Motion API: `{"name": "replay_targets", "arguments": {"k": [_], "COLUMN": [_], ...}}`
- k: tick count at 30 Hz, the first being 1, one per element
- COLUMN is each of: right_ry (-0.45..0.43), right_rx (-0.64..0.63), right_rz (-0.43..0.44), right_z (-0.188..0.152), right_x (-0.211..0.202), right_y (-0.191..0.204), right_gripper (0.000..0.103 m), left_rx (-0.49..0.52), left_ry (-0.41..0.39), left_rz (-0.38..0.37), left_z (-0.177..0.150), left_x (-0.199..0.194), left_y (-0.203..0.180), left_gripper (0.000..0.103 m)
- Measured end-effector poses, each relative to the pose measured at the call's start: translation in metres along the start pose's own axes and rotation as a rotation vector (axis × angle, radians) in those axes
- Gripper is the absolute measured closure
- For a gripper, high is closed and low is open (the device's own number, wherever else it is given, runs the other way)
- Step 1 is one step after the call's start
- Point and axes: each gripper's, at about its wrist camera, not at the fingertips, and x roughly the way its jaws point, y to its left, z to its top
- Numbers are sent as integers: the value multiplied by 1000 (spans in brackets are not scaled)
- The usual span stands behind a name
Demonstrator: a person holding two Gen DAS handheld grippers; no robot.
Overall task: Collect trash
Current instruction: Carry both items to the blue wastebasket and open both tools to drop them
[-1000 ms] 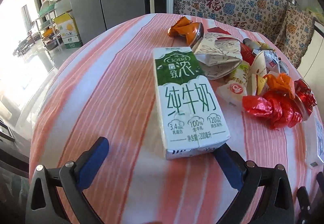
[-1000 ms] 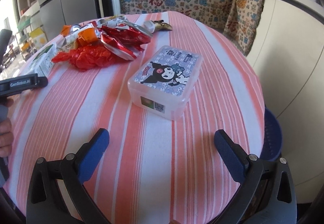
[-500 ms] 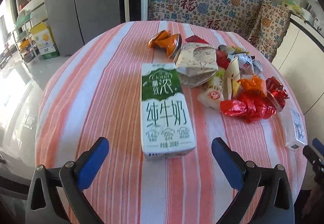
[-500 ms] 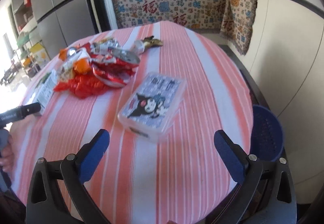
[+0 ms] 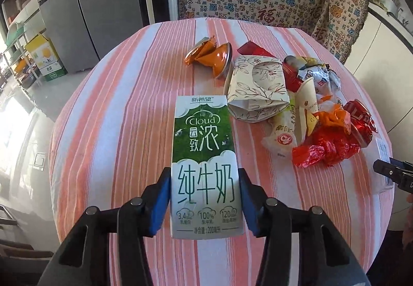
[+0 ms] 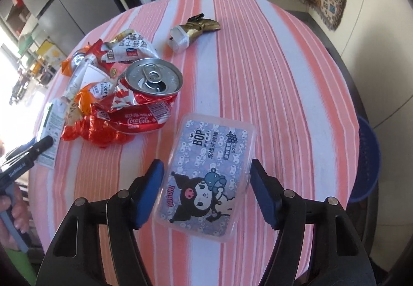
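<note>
A green and white milk carton (image 5: 204,146) lies lengthwise between the blue pads of my left gripper (image 5: 205,175). Its jaws are closing, and both pads touch the carton's long sides near its lower end. A clear plastic box (image 6: 206,177) with a cartoon lid sits askew on the striped table (image 6: 271,79). My right gripper (image 6: 205,164) straddles it with closing jaws, and its pads meet the box's two sides. Each gripper's tip shows at the edge of the other's view.
Trash is heaped mid-table: a crushed Coca-Cola can (image 6: 152,94), a red wrapper (image 5: 325,149), a flattened floral paper cup (image 5: 258,87), orange foil (image 5: 209,56) and a gold wrapper (image 6: 198,27). A blue basket (image 6: 366,159) stands beside the table's right edge.
Both grippers went from wide open to closed in. The left came forward around the milk carton. The right swung over the plastic box, which now sits between its pads.
</note>
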Motion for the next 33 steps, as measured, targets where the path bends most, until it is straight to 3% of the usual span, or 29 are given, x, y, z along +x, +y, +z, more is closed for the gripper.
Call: {"name": "replay_targets", "arguments": {"k": [10, 17, 26, 33], "right_ry": [-81, -159, -179, -165], "right_rx": [12, 122, 252, 320], "right_rz": [92, -2, -125, -161], "right_z": [-12, -3, -5, -3], "right_x": [-52, -92, -108, -92], "right_y": [-48, -146, -275, -341], "right_gripper": [35, 34, 34, 34], "left_rx": [32, 180, 399, 479], "left_ry": [-128, -177, -56, 39], "left_rz": [-77, -297, -528, -589], "left_z": [-13, 8, 26, 31], "left_x": [-68, -99, -46, 16], "left_y": [-31, -139, -317, -414], "left_gripper": [54, 53, 53, 53]}}
